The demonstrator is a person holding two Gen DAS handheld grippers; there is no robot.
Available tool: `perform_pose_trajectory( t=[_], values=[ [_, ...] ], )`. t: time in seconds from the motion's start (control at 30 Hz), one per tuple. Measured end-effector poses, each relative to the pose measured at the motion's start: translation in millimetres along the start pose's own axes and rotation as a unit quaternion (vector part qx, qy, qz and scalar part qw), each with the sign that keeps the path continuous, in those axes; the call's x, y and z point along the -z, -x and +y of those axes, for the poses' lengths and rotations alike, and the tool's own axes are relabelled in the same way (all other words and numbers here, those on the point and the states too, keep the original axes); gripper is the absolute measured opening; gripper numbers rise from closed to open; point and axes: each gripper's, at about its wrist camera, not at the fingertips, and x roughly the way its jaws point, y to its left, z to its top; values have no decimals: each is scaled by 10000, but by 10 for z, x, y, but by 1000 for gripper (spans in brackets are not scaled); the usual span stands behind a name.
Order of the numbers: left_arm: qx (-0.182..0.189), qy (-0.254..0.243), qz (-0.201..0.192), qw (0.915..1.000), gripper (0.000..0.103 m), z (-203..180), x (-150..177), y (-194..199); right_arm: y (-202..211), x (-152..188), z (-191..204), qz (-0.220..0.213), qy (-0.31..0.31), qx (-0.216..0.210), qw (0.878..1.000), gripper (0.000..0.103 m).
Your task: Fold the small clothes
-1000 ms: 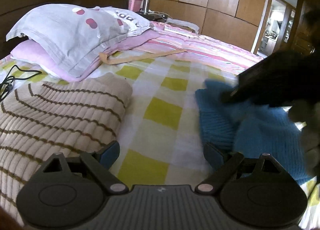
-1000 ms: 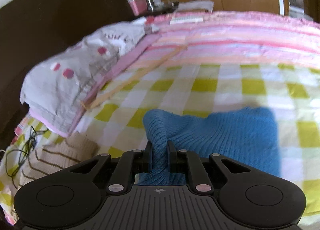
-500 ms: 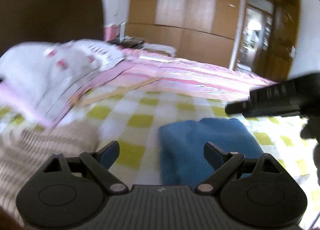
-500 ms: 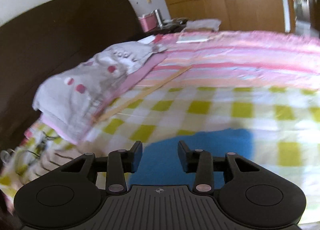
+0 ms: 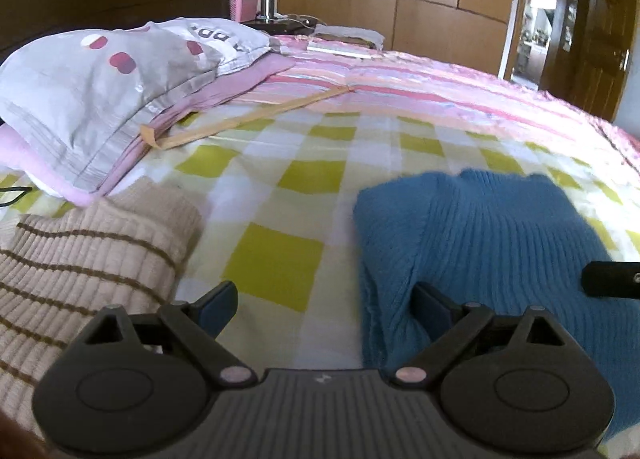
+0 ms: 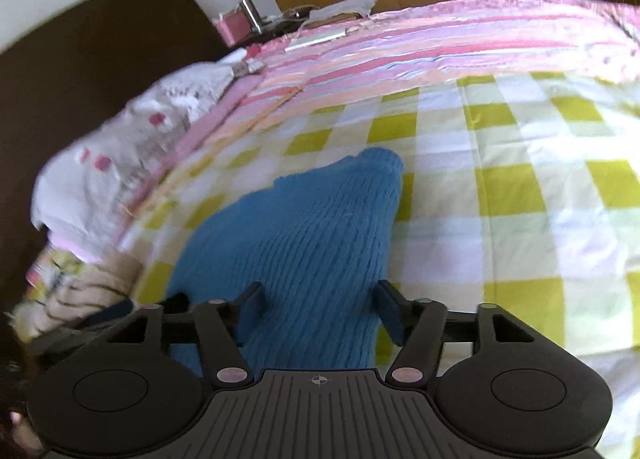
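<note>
Blue knit sweater (image 6: 304, 235) lies between the right gripper's (image 6: 318, 307) wide jaws, beside the left gripper's (image 5: 324, 305) wide jaws.

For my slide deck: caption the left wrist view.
Open left gripper hovers over checked bedsheet, between folded blue knit sweater and beige striped sweater.

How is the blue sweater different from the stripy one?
The blue sweater is plain blue; the striped sweater is beige with thin brown lines. The blue one lies on the right of the checked bedsheet, the striped one on the left by the pillow. Both are ribbed knits lying on the bed.
</note>
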Motion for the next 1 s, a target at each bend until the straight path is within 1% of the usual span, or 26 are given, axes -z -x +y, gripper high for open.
perform_pose_trajectory(
  t=[0.07, 0.13, 0.2, 0.23, 0.3, 0.4, 0.5, 0.57, 0.6, 0.63, 0.67, 0.73, 0.8, 0.87, 0.93, 1.0],
  values=[
    [-69, -84, -58, 9999, 100, -51, 38, -5, -108, 51, -42, 262, -241, -134, 9993, 69],
    [-48, -87, -26, 9999, 99, -45, 47, 18, -206, 96, -45, 433, -418, -226, 9979, 66],
    [46, -64, 51, 10000, 97, -31, 58, 59, -160, 105, -48, 417, -549, -303, 9972, 49],
    [83, -95, 86, 9999, 97, -41, 77, 84, -110, 97, -34, 424, -488, -338, 9973, 47],
    [175, -180, 135, 9996, 95, -95, 131, 157, -17, 106, -4, 484, -287, -271, 9980, 43],
    [384, -371, 234, 9983, 92, -234, 259, 359, 189, 208, -50, 524, -211, -230, 9981, 42],
    [632, -590, 387, 9955, 92, -407, 432, 550, 511, 414, -231, 592, -357, -176, 9975, 42],
    [643, -781, 367, 9942, 92, -545, 539, 665, 690, 556, -340, 629, -392, -57, 9972, 44],
    [607, -865, 332, 9938, 92, -604, 567, 710, 750, 600, -366, 618, -388, -16, 9973, 46],
    [566, -925, 315, 9936, 92, -651, 578, 753, 819, 635, -389, 590, -373, 33, 9976, 48],
    [524, -944, 314, 9937, 92, -682, 573, 798, 893, 659, -406, 513, -386, 129, 9979, 52],
    [452, -925, 317, 9942, 93, -709, 552, 889, 1035, 674, -419, 327, -404, 286, 9982, 53],
    [366, -928, 306, 9945, 93, -718, 549, 983, 1195, 698, -376, 40, -335, 416, 9986, 53],
    [287, -964, 318, 9944, 93, -712, 551, 1038, 1342, 754, -261, -216, -29, 567, 9982, 53],
    [261, -973, 351, 9943, 93, -711, 584, 1088, 1435, 851, -139, -362, 359, 719, 9961, 52],
    [287, -956, 401, 9942, 94, -712, 631, 1121, 1427, 927, -45, -364, 642, 826, 9938, 52]
  ],
)
